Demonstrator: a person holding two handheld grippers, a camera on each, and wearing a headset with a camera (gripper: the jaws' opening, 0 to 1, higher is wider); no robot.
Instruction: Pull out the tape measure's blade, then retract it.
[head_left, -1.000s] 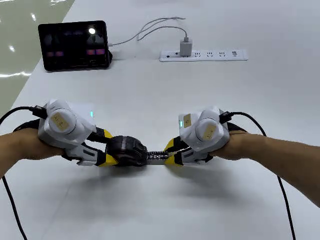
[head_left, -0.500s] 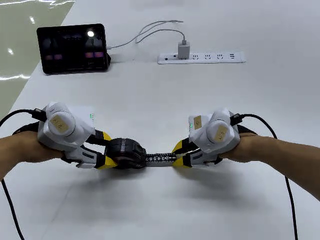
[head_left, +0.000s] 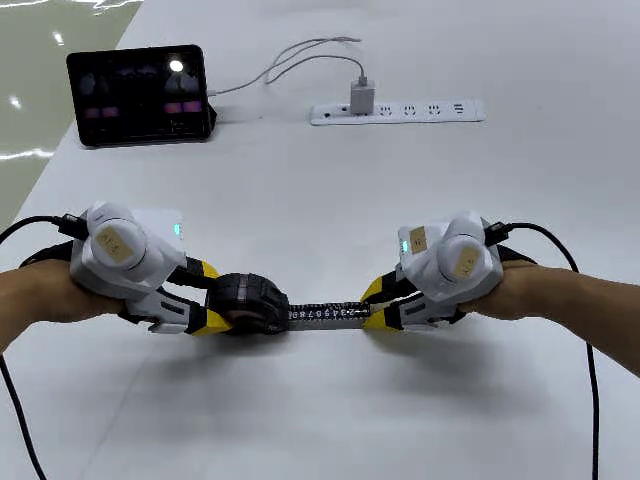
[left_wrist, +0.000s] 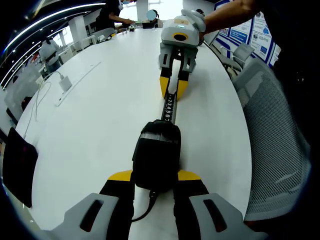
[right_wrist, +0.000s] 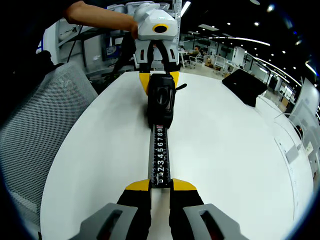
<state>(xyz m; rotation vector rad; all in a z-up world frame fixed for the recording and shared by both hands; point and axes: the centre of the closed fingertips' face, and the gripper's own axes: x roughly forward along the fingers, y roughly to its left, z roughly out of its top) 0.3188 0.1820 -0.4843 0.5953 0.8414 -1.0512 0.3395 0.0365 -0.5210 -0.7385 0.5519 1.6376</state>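
- Over the last second the right gripper (head_left: 374, 304) has drawn away to the right. More of the blade (head_left: 325, 314) now lies bare between the two tools, while the left gripper (head_left: 210, 296) has kept its place.
- The right gripper's jaws are pressed together on the blade's free end, one yellow tip on either side of the strip.
- The left gripper's jaws pinch the black case (head_left: 250, 303) of the tape measure from its far and near sides.
- The tape measure is low at the white table (head_left: 320, 200), toward its near edge. The case is left of centre, and the blade runs straight and flat to the right from its mouth, with digits up to nine readable.
- The step in hand looks like the pull-out, only partly done; the retraction has not begun.
- The next move calls for the right gripper to go on to the right along the blade's own line. The left should hold the case steady so the strip neither twists nor buckles. After that, the blade is better fed back leftward under control than let snap.
- Both forearms come in low from left and right, with the grippers level and nose to nose.
- On the far side, well apart from the work, are a dark tablet (head_left: 140, 93) and a power strip (head_left: 420, 110) with a charger (head_left: 361, 97) plugged in.
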